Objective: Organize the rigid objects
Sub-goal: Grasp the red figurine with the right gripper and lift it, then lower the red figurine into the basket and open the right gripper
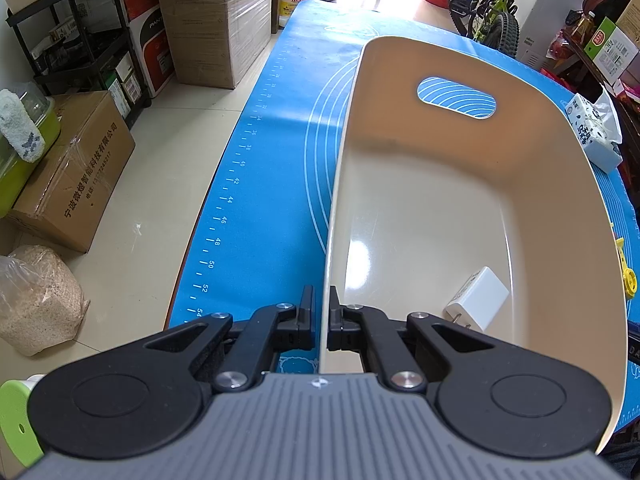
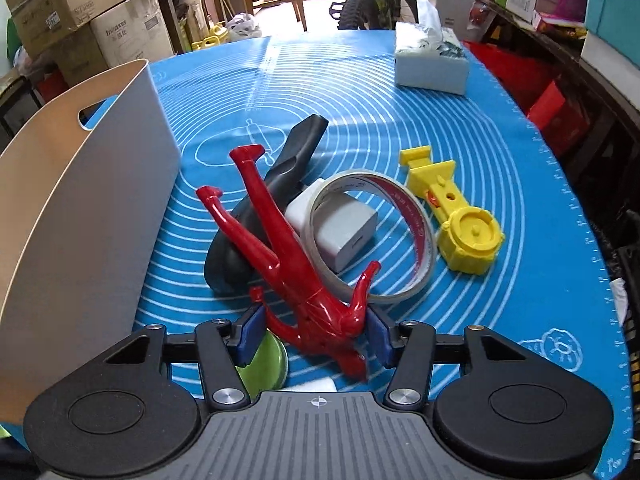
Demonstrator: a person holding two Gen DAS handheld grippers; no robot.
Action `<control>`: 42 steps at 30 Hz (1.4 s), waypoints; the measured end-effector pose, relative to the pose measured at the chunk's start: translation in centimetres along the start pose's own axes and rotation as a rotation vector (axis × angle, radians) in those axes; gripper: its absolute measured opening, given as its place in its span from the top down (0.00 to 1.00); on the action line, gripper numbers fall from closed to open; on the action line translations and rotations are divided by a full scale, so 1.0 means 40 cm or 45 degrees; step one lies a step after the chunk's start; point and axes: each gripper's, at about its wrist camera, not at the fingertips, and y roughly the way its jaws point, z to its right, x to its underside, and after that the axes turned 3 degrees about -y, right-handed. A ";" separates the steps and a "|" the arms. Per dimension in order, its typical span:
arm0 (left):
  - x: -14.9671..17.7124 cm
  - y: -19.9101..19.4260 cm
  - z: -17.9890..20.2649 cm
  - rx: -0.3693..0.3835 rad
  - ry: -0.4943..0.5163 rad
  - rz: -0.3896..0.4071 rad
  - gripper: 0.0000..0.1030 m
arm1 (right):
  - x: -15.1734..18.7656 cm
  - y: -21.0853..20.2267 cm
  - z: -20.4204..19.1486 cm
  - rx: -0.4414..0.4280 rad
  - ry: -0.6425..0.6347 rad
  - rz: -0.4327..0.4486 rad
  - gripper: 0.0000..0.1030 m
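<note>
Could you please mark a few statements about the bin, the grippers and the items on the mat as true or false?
1. The left gripper is clamped on the bin wall. True.
2. The bin is empty. False: a white charger lies inside it.
3. The red figure lies between the right gripper's fingers. True.
4. The tape roll stands on top of the tissue pack. False: the roll lies on the mat, well apart from the pack.
5. The yellow toy is inside the bin. False: it lies on the mat beside the tape roll.
</note>
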 end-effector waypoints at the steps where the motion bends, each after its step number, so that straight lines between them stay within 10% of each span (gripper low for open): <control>1: 0.000 0.000 0.000 0.000 0.000 0.000 0.95 | -0.003 0.006 0.001 -0.003 0.001 -0.007 0.43; 8: 0.000 0.000 0.002 0.001 0.000 0.000 0.94 | -0.003 0.020 -0.009 -0.028 -0.052 -0.010 0.64; 42: 0.000 0.000 0.002 -0.004 -0.001 -0.001 0.94 | -0.121 -0.225 -0.204 -0.126 -0.248 0.460 0.65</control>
